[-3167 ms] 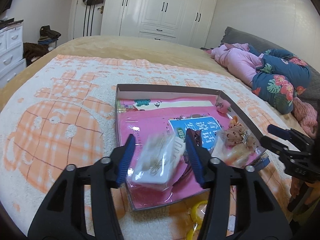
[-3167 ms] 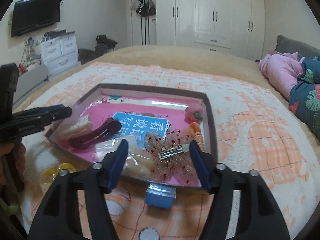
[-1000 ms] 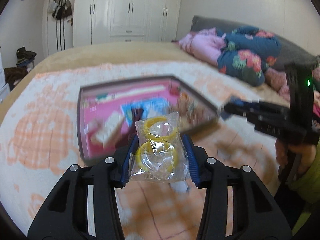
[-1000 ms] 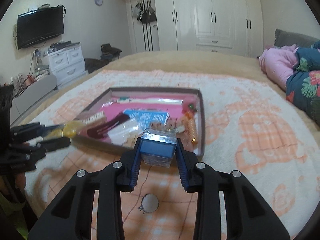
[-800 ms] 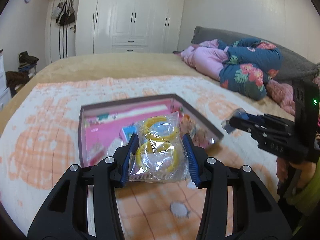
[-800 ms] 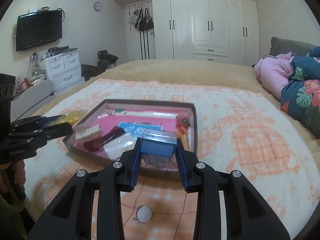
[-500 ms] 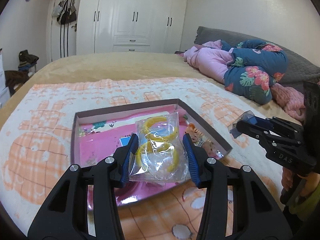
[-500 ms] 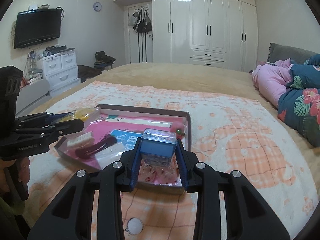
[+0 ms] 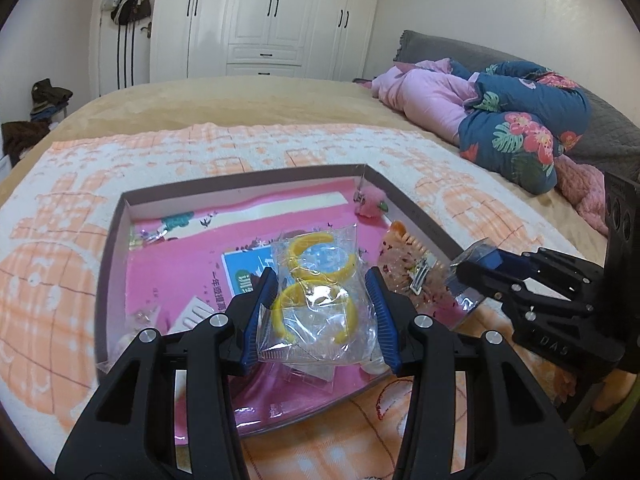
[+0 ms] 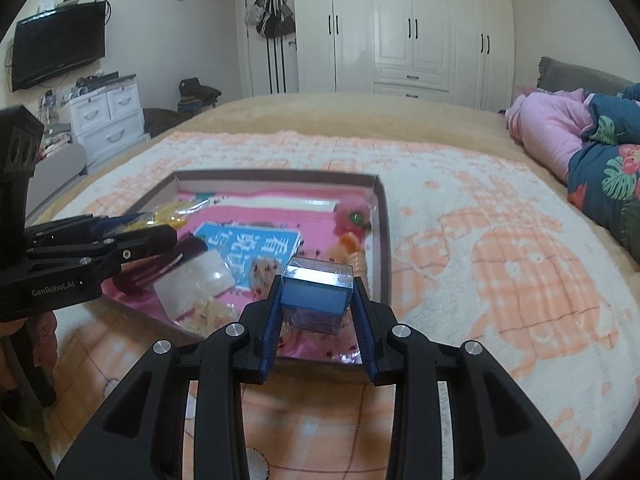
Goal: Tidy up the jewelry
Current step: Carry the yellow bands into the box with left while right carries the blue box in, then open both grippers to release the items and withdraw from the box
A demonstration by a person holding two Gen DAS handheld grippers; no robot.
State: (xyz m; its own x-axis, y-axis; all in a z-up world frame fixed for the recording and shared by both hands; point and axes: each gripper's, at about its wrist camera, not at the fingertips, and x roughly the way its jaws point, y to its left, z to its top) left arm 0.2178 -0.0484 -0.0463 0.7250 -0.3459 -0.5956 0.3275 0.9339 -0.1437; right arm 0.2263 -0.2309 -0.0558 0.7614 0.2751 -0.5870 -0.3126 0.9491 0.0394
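A shallow cardboard tray (image 9: 108, 240) with a pink lining lies on the bed; it also shows in the right wrist view (image 10: 382, 240). It holds several hair clips and small bagged items. My left gripper (image 9: 320, 300) is shut on a clear bag of yellow bangles (image 9: 316, 292) and holds it above the tray's near half. My right gripper (image 10: 318, 300) is shut on a small clear box with a blue insert (image 10: 316, 294) above the tray's near right corner. The right gripper also shows in the left wrist view (image 9: 476, 270), and the left gripper in the right wrist view (image 10: 168, 232).
An orange-and-white patterned blanket (image 9: 56, 264) covers the bed. Pink and blue floral bedding (image 9: 500, 120) is piled at the right. White wardrobes (image 10: 400, 28) stand behind, and a white drawer unit (image 10: 108, 120) and a wall TV (image 10: 56, 56) at the left.
Both grippers picked up their items from the blanket in front of the tray, then moved forward over the tray. The left gripper earlier held a white bagged item, which now lies in the tray.
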